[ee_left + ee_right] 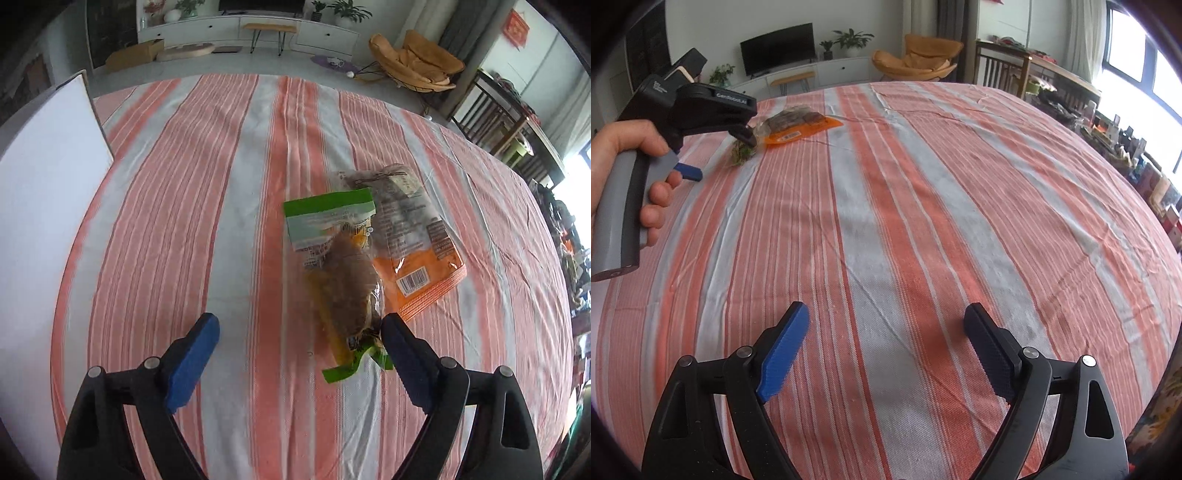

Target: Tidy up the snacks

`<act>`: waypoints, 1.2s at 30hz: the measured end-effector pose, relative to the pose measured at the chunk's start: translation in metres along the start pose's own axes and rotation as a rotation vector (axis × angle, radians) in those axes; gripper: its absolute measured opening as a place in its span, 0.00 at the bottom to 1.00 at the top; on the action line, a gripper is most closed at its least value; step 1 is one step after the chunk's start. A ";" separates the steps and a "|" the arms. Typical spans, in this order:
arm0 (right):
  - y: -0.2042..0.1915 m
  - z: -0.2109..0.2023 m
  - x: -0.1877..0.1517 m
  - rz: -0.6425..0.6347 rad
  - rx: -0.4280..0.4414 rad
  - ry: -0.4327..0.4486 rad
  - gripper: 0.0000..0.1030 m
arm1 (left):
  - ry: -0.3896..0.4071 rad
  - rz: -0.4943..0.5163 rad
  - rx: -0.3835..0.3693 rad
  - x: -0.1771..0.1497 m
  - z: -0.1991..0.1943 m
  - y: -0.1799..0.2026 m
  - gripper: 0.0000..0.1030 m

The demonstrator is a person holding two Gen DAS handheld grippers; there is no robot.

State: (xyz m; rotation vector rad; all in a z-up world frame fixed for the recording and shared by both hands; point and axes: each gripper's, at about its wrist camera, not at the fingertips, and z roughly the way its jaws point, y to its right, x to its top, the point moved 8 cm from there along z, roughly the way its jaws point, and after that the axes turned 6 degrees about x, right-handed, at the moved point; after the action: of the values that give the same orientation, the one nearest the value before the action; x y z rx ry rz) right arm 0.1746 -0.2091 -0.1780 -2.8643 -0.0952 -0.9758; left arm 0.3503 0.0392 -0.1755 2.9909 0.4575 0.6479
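A green-topped clear snack pack (pixel 341 273) with a brown piece inside lies on the striped tablecloth, partly over an orange snack pack (pixel 417 251). My left gripper (pixel 299 332) is open just above the cloth; its right finger (pixel 402 354) touches the near end of the green pack. In the right wrist view the left gripper (pixel 716 155) stands at the far left over the same two packs, the orange pack (pixel 801 129) beyond it. My right gripper (pixel 886 328) is open and empty over bare cloth.
A white board (pixel 48 206) stands at the table's left edge. The orange-and-grey striped tablecloth (pixel 923 206) covers the whole table. Chairs, a TV cabinet and shelves stand beyond the far edge.
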 end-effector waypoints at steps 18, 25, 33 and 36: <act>0.001 -0.001 -0.001 0.002 -0.003 0.001 0.86 | -0.022 0.233 -0.122 -0.026 -0.016 0.012 0.29; 0.001 -0.002 -0.001 0.003 -0.003 0.001 0.86 | -0.027 0.357 -0.096 -0.102 -0.054 -0.017 0.66; 0.001 -0.003 -0.001 0.003 -0.004 0.001 0.86 | 0.142 0.291 0.052 -0.096 -0.040 -0.042 1.00; 0.001 -0.002 -0.001 0.003 -0.004 0.001 0.86 | 0.186 0.274 0.051 -0.098 -0.042 -0.044 1.00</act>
State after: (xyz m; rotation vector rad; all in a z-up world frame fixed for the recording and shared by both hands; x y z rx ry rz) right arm 0.1726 -0.2103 -0.1766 -2.8668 -0.0885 -0.9782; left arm 0.2356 0.0518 -0.1814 3.0835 0.0693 0.9543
